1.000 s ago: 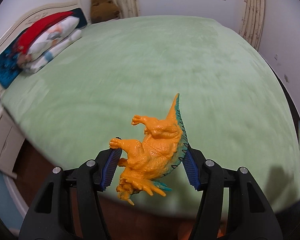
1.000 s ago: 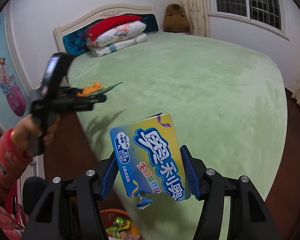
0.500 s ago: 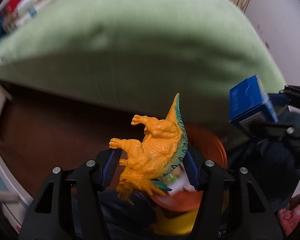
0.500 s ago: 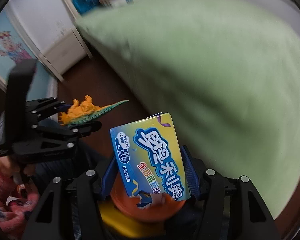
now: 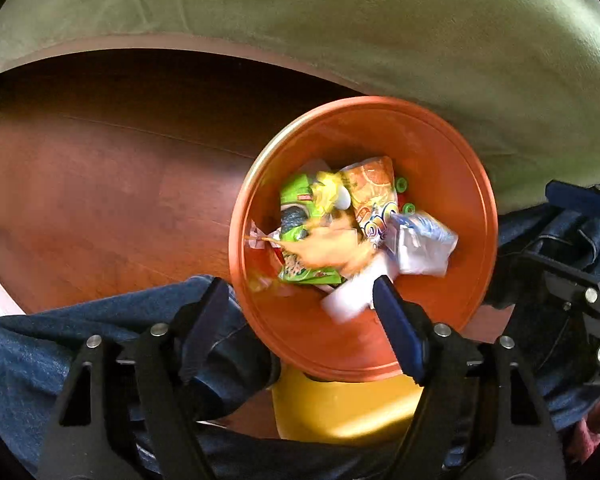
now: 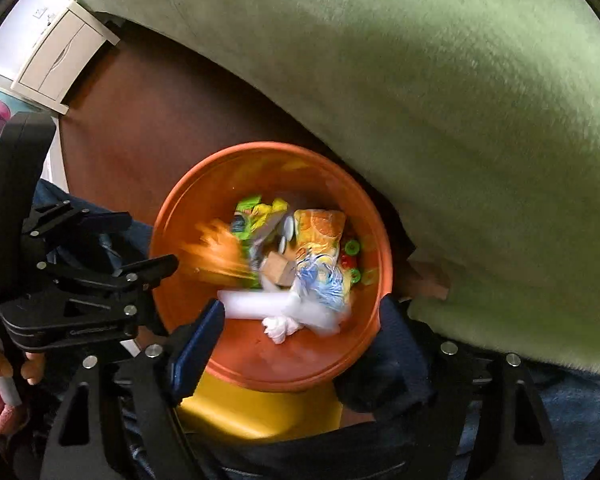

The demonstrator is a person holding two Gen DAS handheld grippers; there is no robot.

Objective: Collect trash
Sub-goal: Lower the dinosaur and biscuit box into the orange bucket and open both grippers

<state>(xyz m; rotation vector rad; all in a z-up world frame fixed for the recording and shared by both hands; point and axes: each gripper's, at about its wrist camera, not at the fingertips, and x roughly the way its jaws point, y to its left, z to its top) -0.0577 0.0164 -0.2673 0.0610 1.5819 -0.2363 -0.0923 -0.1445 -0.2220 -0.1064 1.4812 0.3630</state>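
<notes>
I look straight down into an orange trash bin that holds several wrappers. The orange toy dinosaur is a falling blur inside the bin's mouth. Beside it the blue snack box is also a blur among the trash. My left gripper hangs over the bin's near edge, its jaws opening with nothing between them. My right gripper is over the bin too, jaws opening and free of the box.
The bin has a yellow lower part and stands on a dark wooden floor against the green-covered bed. A person's jeans-clad legs flank the bin. A white nightstand stands at the far left.
Both grippers came down from the bed to the bin and tipped to point down. Both sets of jaws spread; the dinosaur and the snack box dropped out into the bin.
</notes>
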